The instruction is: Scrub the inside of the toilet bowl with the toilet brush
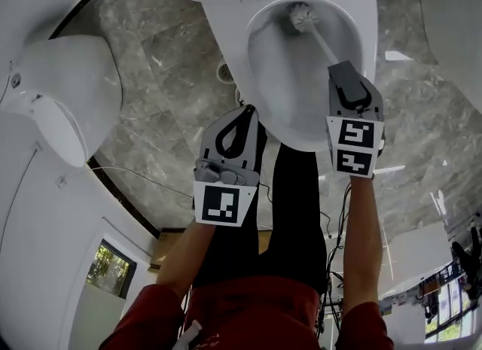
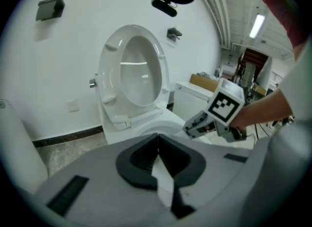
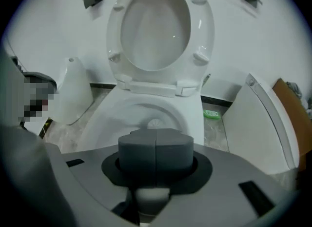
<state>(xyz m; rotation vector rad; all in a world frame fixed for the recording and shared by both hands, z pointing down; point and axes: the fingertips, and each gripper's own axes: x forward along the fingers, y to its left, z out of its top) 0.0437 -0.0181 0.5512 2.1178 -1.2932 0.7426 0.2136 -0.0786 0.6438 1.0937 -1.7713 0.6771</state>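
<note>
Two grippers are out in front of me, and only one is busy. My right gripper (image 1: 343, 68) has its jaws clamped on the white handle of the toilet brush (image 1: 303, 17) and points steeply down over the toilet bowl (image 1: 265, 77). The handle runs away from the jaws at a slant. The bristle head sits deep inside the bowl, at the far end, close against the white wall. In the right gripper view the two dark pads meet over the handle, and the bristles show just past them, low in the bowl.

My left gripper (image 1: 248, 111) hangs near the bowl's front rim on the left side, well apart from the brush. Its jaws are closed tip to tip with nothing between them, only a hollow behind the tips. The lid (image 3: 155, 26) and seat stand upright against the white wall (image 3: 44, 26). Grey marble floor (image 1: 166, 70) lies all round the bowl. A small green thing (image 3: 212, 114) lies on the floor beside the base, on the right in the right gripper view; I can't make out what it is.
</note>
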